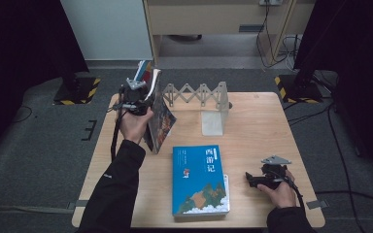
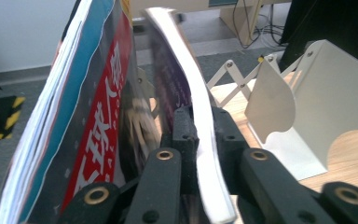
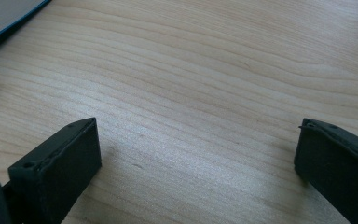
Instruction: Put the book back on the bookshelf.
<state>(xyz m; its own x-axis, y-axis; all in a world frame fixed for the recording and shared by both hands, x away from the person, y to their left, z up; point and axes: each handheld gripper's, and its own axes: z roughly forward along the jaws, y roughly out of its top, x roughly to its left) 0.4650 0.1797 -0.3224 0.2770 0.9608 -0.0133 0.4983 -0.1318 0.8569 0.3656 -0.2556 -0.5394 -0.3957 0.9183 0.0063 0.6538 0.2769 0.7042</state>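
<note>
Black left tongs (image 2: 204,135) clamped on thin upright book (image 2: 193,112) beside leaning books (image 2: 91,121), near white bookend (image 1: 212,114). Right tongs (image 3: 198,158) wide apart, holding nothing, low over wooden worktop (image 1: 257,126), beside flat blue book (image 1: 199,179).

**Light wood desk and what rests on it**

The desk (image 1: 252,131) has a pale wood-grain top and fills the middle of the high view, standing on grey floor (image 1: 39,155). A blue book (image 1: 199,179) lies flat on it at lower centre, cover up, with another book's white edge showing under its right side. A white bookend (image 1: 213,114) stands upright at upper centre, joined to an expanding rack (image 1: 194,93) that runs left along the desk's far edge. At the upper left, a dark-covered book (image 1: 159,121) stands tilted on the top. At the lower right, the right gripper (image 1: 264,179) sits low over bare wood.
</note>
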